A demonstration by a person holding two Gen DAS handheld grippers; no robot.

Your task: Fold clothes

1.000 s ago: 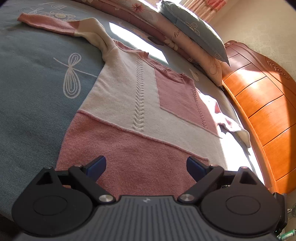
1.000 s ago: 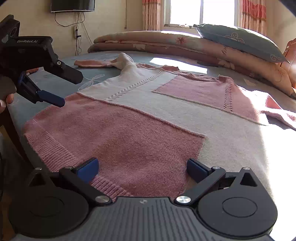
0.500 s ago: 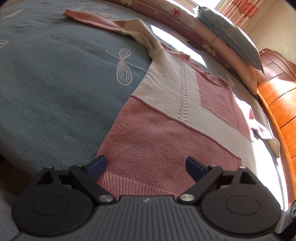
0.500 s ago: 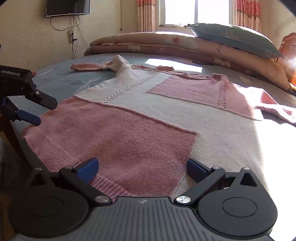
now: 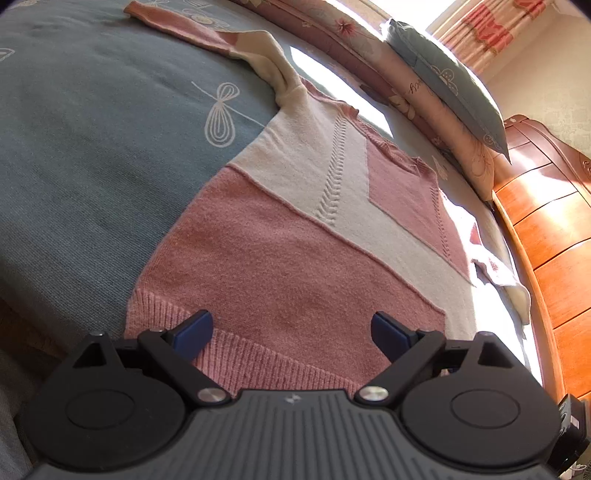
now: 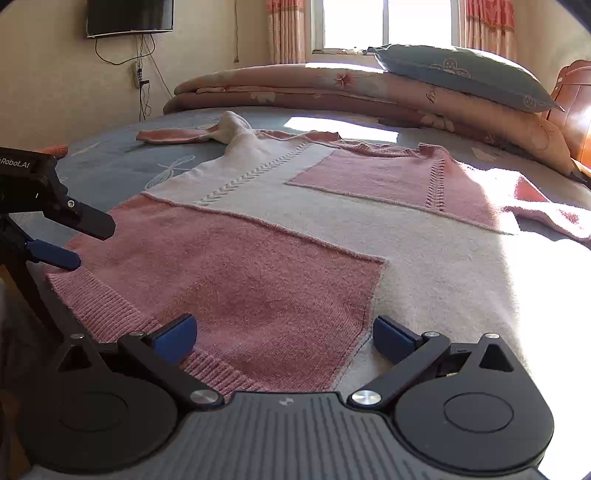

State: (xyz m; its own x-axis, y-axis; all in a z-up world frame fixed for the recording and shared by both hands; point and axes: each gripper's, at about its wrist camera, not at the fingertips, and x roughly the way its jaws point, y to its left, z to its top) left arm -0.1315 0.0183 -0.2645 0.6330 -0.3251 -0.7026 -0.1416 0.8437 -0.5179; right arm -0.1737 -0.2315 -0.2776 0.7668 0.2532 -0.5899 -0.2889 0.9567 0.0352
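A pink and cream knit sweater (image 5: 295,236) (image 6: 280,236) lies spread flat on the bed, ribbed hem toward me, one sleeve (image 6: 177,134) stretched out to the far left. My left gripper (image 5: 291,332) hovers open just above the hem's left part, nothing between its blue fingers. In the right wrist view the left gripper (image 6: 79,240) sits at the hem's left corner. My right gripper (image 6: 284,336) stands open over the hem's middle, where pink meets cream, and holds nothing.
The bed has a grey-blue cover (image 5: 74,129) with dragonfly prints. A folded floral quilt (image 6: 332,88) and a blue pillow (image 6: 458,74) lie at the far side. A wooden headboard (image 5: 546,229) is on the right. A wall TV (image 6: 129,16) hangs at the back left.
Both grippers have drawn back toward the sweater's hem, and the left one has dropped to the hem's left corner. Both stay open; the sweater has not moved.
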